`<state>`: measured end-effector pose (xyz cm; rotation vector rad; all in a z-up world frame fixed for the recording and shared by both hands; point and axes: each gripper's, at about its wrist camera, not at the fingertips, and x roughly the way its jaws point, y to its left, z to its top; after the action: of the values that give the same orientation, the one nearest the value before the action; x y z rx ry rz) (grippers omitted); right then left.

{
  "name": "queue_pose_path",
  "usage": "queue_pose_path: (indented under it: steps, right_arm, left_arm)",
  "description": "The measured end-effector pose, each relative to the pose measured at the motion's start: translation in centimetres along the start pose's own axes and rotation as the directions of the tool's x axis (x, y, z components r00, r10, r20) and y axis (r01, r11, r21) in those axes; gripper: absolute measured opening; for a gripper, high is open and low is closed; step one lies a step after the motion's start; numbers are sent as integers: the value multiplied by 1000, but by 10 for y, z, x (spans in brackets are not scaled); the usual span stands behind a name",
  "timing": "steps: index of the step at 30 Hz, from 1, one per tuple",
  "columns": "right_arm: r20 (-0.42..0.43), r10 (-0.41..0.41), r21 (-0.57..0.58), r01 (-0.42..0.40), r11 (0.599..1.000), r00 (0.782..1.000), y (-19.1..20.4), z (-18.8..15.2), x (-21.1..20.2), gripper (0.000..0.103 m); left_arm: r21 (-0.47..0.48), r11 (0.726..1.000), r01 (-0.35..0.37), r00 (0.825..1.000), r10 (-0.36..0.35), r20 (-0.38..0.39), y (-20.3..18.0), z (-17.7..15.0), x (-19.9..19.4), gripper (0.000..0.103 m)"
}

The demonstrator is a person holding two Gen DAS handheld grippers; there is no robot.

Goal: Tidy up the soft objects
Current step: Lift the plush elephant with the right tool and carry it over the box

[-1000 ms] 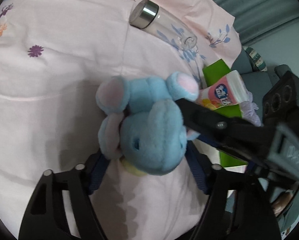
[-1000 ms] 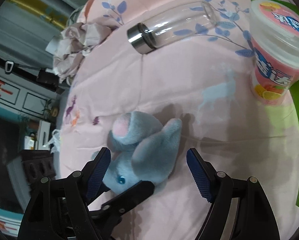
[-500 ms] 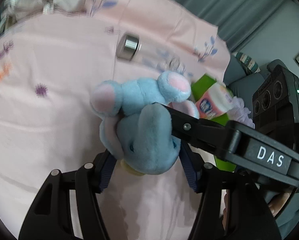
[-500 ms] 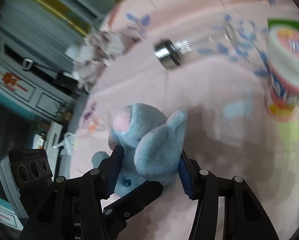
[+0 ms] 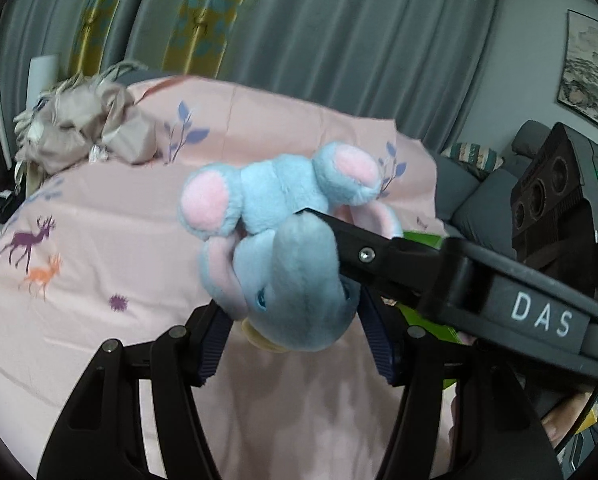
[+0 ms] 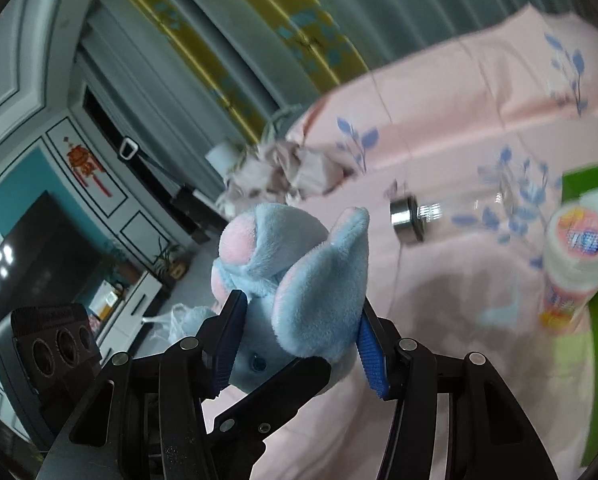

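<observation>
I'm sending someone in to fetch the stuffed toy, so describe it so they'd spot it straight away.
Look at the bed with the pink sheet printed with deer and leaves. Just above it, both hand-held grippers, the left hand-held gripper and the right hand-held gripper, clamp the plush elephant. It is the only fluffy light-blue thing there, with round pink patches.

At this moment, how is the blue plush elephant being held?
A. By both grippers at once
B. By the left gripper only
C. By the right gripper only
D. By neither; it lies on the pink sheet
A: the left gripper and the right gripper each have their blue-padded fingers pressed against the blue plush elephant, which is up off the pink sheet.
</observation>
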<state>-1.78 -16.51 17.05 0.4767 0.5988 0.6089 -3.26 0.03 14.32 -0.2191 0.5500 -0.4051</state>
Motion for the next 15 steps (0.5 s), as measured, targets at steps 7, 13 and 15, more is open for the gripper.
queue_pose_path:
  steps: [7,13,15]
  right_arm:
    - [142,-6,5,6,1000,990,-13,23,-54,55]
    - [214,-106,103,86,991,971,-50,34,-101,56]
    - [229,-137,135,108,985,964,-61,36,-112,56]
  left_arm:
    - [107,993,44,996,-52,73,-48,22,2,60]
    - [168,976,136,989,-144,35,-98,31,32,60]
    - [181,970,162,986,-168,19,-114,31,41,60]
